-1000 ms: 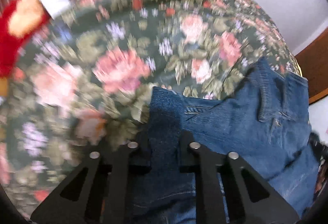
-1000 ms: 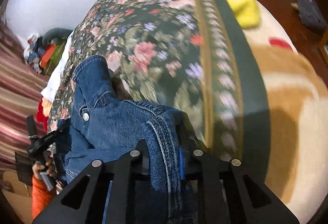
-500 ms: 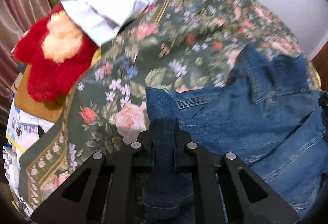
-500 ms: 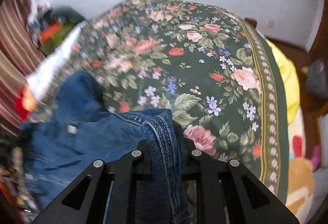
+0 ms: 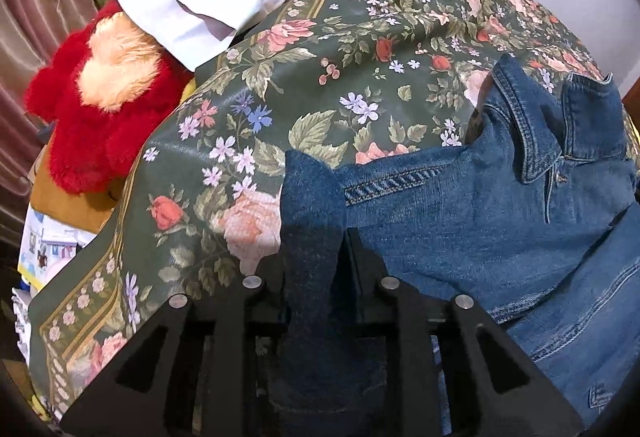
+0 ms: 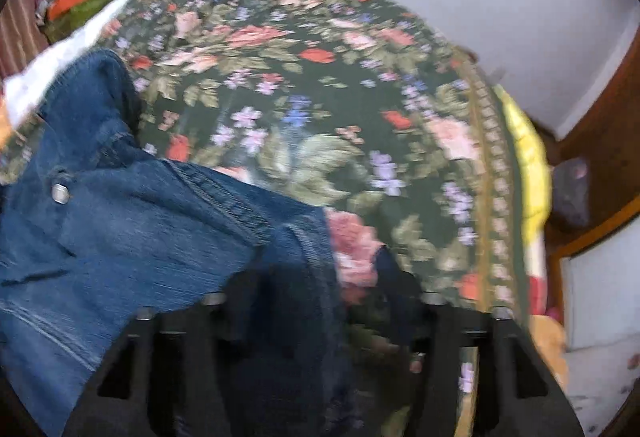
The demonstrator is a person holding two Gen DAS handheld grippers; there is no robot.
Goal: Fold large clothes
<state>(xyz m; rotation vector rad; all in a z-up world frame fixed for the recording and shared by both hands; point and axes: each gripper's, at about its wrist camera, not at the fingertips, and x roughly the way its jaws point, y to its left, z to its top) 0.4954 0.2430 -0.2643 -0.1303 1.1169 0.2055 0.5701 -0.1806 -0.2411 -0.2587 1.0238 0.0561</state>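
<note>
Two grippers at denim jacket point(image 5: 460, 221) shoulders on floral bedspread point(image 5: 320, 69); jacket spans crosswise between them. Left gripper point(image 5: 316, 269) easing open, fold still pinched; right gripper point(image 6: 320, 277) sprung apart, denim loose inside.

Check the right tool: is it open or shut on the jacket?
Open. The right tool has just been opening: its jaws stand wide apart, and the denim jacket lies against one side only, with floral bedspread showing through the gap.
</note>
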